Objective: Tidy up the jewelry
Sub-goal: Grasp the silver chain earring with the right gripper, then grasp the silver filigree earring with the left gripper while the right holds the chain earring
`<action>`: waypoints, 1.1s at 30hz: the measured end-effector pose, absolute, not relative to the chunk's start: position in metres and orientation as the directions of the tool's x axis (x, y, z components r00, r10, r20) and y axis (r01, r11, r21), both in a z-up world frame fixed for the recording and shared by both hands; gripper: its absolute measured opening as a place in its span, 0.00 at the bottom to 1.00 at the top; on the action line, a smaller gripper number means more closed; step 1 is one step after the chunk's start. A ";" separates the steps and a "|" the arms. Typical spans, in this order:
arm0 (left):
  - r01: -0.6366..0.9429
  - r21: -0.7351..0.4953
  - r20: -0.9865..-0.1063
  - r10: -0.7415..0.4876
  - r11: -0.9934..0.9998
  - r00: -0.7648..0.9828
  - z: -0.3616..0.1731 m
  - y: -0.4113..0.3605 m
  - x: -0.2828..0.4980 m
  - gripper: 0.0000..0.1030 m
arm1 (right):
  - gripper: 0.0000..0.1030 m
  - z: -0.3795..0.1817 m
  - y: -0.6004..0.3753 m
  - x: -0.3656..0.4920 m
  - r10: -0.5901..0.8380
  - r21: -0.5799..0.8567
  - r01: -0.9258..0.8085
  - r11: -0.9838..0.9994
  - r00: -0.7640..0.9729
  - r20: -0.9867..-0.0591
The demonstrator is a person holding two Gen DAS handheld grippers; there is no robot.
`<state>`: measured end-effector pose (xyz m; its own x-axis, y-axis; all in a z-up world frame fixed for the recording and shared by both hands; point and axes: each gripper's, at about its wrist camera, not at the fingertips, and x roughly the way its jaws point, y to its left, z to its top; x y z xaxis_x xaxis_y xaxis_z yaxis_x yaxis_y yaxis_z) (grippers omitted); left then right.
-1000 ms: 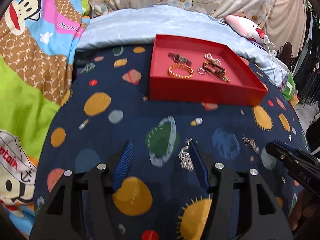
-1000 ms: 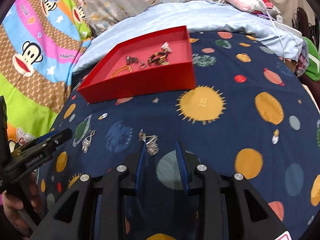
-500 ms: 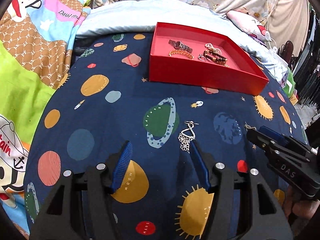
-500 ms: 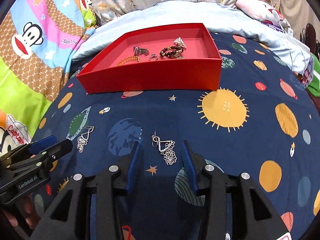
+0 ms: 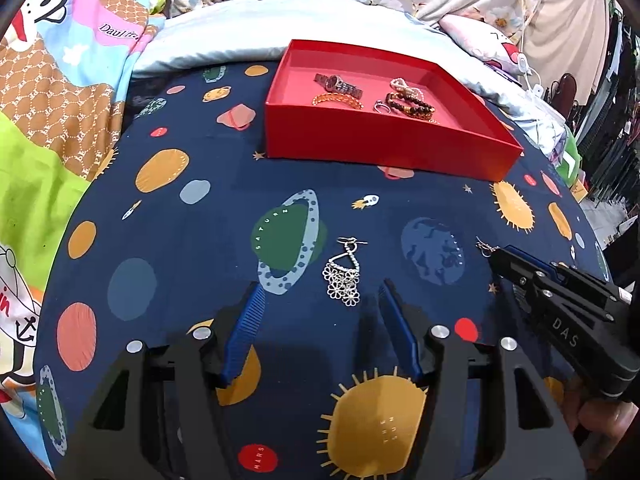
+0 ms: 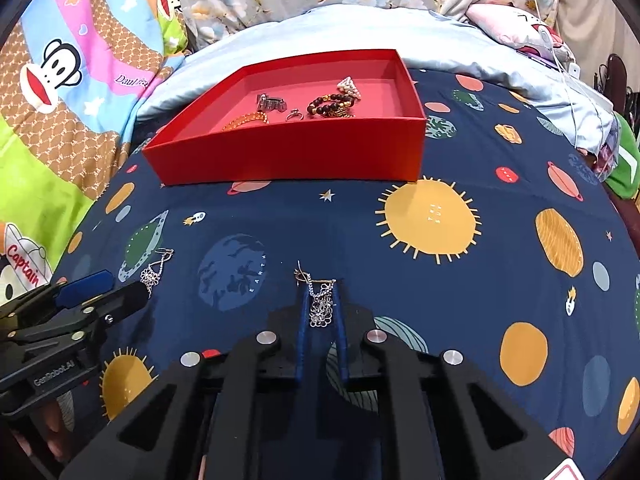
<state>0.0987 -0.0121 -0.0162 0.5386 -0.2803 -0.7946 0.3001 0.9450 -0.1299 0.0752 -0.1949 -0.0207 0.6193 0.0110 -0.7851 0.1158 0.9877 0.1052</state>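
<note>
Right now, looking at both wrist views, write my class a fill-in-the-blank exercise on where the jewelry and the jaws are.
1. The watch lies inside the ____ box.
2. The right gripper has its jaws closed around a silver ____.
3. The left gripper has its jaws ____, with the other earring lying on the bedspread between them.

Missing words: red; earring; open

Home bedroom: bed (image 5: pixel 224 216), pillow (image 5: pixel 480 36), cartoon blanket (image 6: pixel 60 80).

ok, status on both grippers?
Left gripper open, earring ahead between fingers. Right gripper closing on second earring. Red tray path unobstructed.
</note>
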 end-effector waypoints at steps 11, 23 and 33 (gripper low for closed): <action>0.315 -0.109 -0.790 -0.275 0.943 0.548 -0.021 -0.026 0.107 0.51 | 0.10 -0.016 -0.209 0.064 0.030 0.153 0.144 0.978 0.627 -0.778; 0.311 -0.124 -0.781 -0.286 0.942 0.555 -0.022 -0.023 0.110 0.16 | 0.11 -0.016 -0.209 0.062 0.053 0.181 0.141 0.973 0.629 -0.775; 0.340 -0.159 -0.762 -0.334 0.927 0.555 -0.012 -0.020 0.100 0.06 | 0.10 -0.006 -0.209 0.058 0.068 0.200 0.133 0.971 0.645 -0.761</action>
